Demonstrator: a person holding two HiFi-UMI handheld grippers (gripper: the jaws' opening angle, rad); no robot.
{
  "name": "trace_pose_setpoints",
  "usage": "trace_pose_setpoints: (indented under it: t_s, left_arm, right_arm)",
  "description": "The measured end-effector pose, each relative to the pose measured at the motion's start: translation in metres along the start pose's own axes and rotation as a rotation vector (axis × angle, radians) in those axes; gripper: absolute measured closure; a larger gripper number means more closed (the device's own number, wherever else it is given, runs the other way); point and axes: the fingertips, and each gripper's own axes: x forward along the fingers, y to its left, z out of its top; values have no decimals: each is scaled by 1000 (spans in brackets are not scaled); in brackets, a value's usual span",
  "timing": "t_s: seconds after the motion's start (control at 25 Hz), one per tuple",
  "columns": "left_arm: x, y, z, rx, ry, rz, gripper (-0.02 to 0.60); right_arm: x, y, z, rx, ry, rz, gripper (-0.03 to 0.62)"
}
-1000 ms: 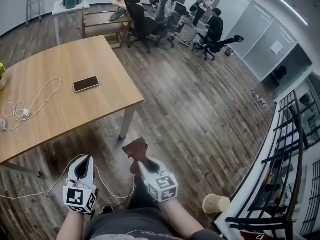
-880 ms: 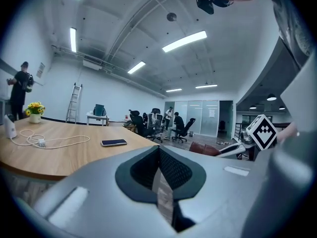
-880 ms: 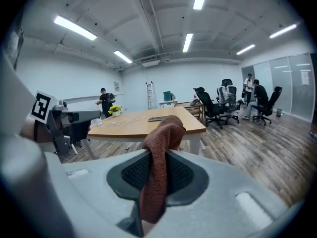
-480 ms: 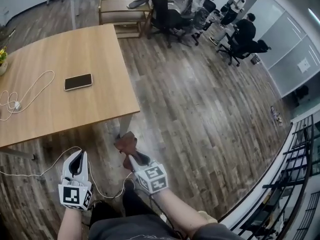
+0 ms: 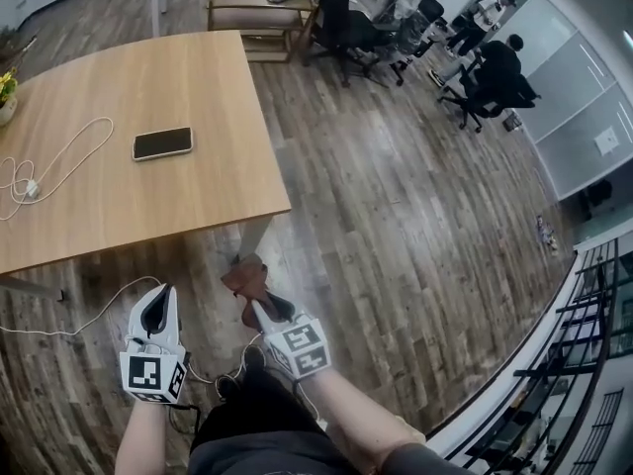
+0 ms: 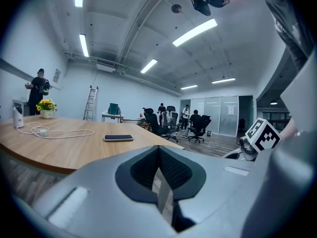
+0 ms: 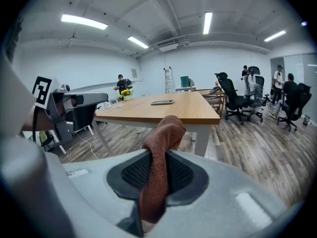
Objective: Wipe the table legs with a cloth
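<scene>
Fingers [image 7: 132, 175] of the right gripper [image 7: 158, 180] are clamped on a rust-brown cloth [image 7: 162, 145], a bunched fold of it standing up past their tips; fingers [image 6: 141, 168] of the left gripper [image 6: 161, 182] are pressed together on nothing, with only a hairline seam between them, and that gripper hangs low at the near left; from where I stand the cloth [image 5: 247, 277] sits close to the floor, just on the near side of the pale table leg [image 5: 255, 234] that slants down from the near right corner of the wooden tabletop [image 5: 198, 206], near it but, as far as I can tell, not touching; so I judge this to be the approach, with the wiping itself not yet begun; the next move calls for pushing the cloth forward until its loose fold meets the leg, then rubbing along the leg's slant while the grip stays firm; as for writing, I can read none; the cubes on both grippers carry black-and-white square markers, not letters, and the phone [image 5: 162, 143] on the tabletop shows a dark blank face with no brand visible.
</scene>
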Motion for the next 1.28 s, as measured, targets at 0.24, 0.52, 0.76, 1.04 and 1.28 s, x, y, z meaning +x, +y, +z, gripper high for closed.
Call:
trace_pose_setpoints:
  t_s: [0.24,0.52,0.76,1.04,1.28]
  left_arm:
    - [9,16,-42,20,31,5,563]
    - [49,43,-92,20,-19,47,563]
    - [96,60,-142,84,-56,60,563]
    - [136,72,-194,112,-125,24,563]
    - [165,96,-249,153,-177,17,563]
  right_arm:
    - [31,-8,-6,12,6,-11,530]
    - [111,-48,-6,-11,-35,25,530]
    - [162,-82,-5,-1,-68,-12,528]
    - [188,-113,-5,137,-227,-26,528]
    - [206,-125,-32,153,-313,-13,528]
